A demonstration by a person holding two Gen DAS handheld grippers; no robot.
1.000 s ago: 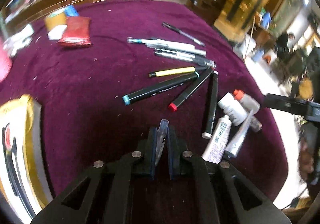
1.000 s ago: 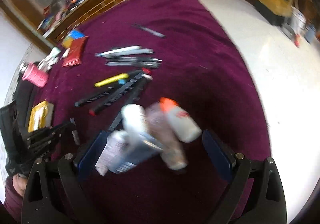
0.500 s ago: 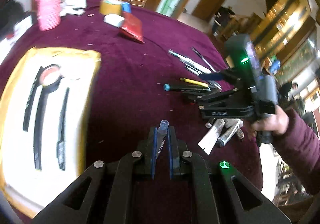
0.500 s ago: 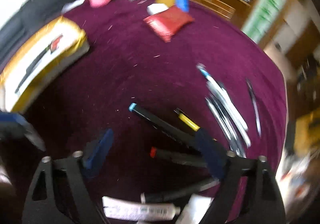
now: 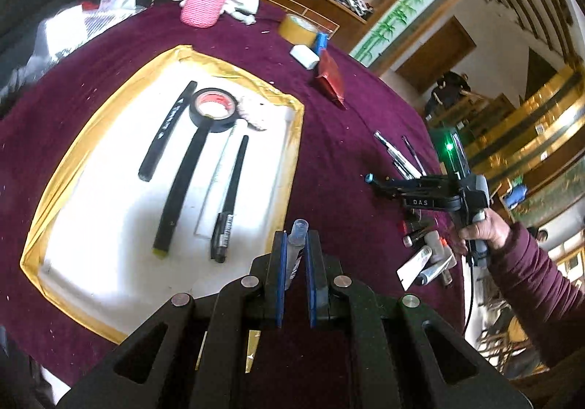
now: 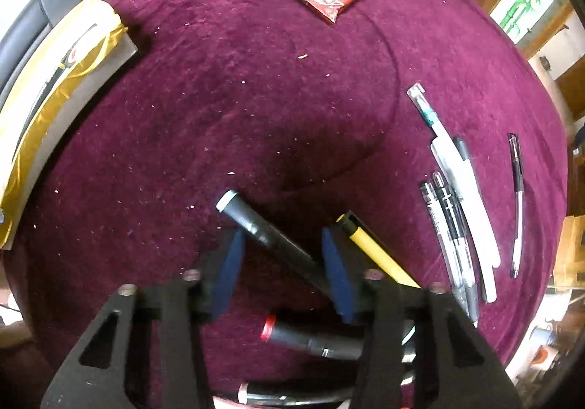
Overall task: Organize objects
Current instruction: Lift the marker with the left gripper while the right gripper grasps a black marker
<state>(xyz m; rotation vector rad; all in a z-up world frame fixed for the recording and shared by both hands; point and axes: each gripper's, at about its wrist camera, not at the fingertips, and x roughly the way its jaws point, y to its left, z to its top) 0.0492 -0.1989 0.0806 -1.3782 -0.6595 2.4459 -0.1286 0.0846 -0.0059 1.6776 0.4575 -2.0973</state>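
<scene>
Two tools were busy: the left tool (image 5: 295, 262) pinched a clear-capped pen (image 5: 297, 242) above the gold-edged tray (image 5: 297, 138); the right tool (image 6: 279, 262) was closing around the black marker (image 6: 267, 231), pads not yet pressing. Best to centre that marker before squeezing, clear of the yellow pen (image 6: 373, 252). The surface (image 6: 256, 98) wore lint-flecked purple cloth; wood-panelled room behind.

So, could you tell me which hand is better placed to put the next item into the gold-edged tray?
Left, probably: the left gripper is shut on a clear-capped pen beside the tray, while the right gripper is only closing around a black marker.
</scene>
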